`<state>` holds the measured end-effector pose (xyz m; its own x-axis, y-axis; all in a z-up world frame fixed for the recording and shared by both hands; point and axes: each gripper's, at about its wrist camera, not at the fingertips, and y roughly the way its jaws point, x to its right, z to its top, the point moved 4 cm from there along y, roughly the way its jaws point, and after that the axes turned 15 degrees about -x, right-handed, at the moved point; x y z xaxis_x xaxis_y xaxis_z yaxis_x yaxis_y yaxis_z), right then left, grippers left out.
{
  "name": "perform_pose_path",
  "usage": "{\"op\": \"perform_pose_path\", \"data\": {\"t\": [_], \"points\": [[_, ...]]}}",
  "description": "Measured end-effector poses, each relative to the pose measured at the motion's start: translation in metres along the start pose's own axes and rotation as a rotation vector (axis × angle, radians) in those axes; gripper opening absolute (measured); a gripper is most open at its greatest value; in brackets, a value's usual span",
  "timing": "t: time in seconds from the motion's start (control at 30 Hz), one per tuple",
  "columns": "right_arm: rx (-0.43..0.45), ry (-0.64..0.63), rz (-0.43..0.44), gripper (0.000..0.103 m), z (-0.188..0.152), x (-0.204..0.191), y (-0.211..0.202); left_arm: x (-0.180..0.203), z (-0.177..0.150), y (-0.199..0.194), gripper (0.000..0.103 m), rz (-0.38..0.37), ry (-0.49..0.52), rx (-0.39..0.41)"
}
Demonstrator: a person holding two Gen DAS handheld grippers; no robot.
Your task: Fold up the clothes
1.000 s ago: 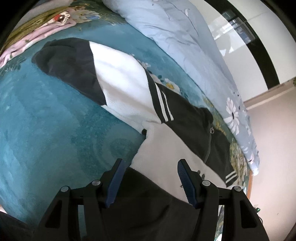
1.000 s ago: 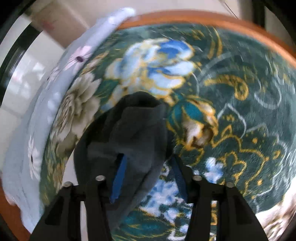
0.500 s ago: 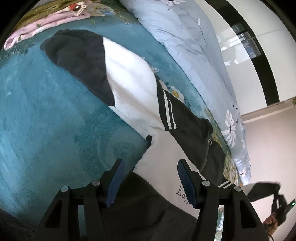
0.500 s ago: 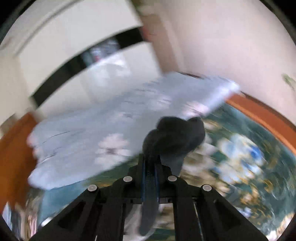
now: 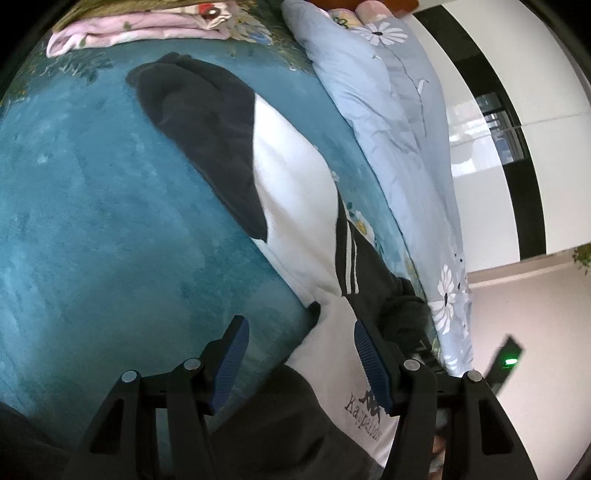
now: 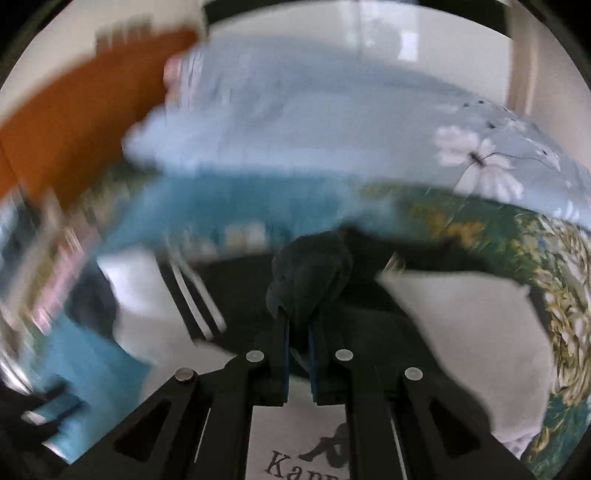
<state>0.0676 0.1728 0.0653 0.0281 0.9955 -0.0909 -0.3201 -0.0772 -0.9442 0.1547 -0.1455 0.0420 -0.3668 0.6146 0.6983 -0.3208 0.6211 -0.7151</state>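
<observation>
Bare teal bedspread [image 5: 92, 229] fills frame left; jacket [image 5: 291, 192] crosses centre, folded quilt [image 5: 399, 122] blocks upper right, pink clothes [image 5: 140, 29] top edge.

the white chest panel of the jacket [image 5: 343, 373] carries dark stitched lettering, "kappa" and then letters too small to make out, under a small dark logo. in the right wrist view the jacket [image 6: 461, 332] shows "kap", with the rest cut off at the frame edge.
</observation>
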Motion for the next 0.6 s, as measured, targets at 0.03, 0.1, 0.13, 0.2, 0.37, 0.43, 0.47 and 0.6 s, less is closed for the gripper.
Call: {"op": "perform_pose_path", "data": {"t": [0.03,0.1,0.13,0.2,0.37,0.43,0.47,0.6], "points": [[-0.017,-0.017,-0.007,0.009,-0.004,-0.004,0.007,-0.004,0.003,-0.001,0.064,-0.011,-0.017,0.001],[-0.042,-0.045,-0.014,0.013,-0.01,-0.01,0.015,-0.012,0.008,-0.001,0.064,-0.035,-0.053,0.0],[-0.055,-0.059,-0.017,0.019,-0.012,-0.012,0.019,-0.016,0.011,-0.001,0.064,-0.048,-0.074,-0.002],[-0.057,-0.091,0.02,0.035,-0.012,-0.017,0.016,-0.023,0.016,0.001,0.064,-0.073,-0.116,-0.014],[0.0,-0.261,0.041,0.051,-0.022,-0.033,-0.006,-0.035,0.039,-0.001,0.064,-0.105,-0.195,0.016],[0.011,-0.307,-0.003,0.051,-0.027,-0.036,-0.011,-0.042,0.058,-0.003,0.064,-0.094,-0.228,0.049],[0.008,-0.309,-0.017,0.051,-0.03,-0.034,-0.011,-0.046,0.068,-0.005,0.064,-0.087,-0.246,0.064],[0.019,-0.378,-0.084,0.051,-0.046,-0.037,-0.016,-0.071,0.109,-0.02,0.064,0.019,-0.332,0.187]]}}
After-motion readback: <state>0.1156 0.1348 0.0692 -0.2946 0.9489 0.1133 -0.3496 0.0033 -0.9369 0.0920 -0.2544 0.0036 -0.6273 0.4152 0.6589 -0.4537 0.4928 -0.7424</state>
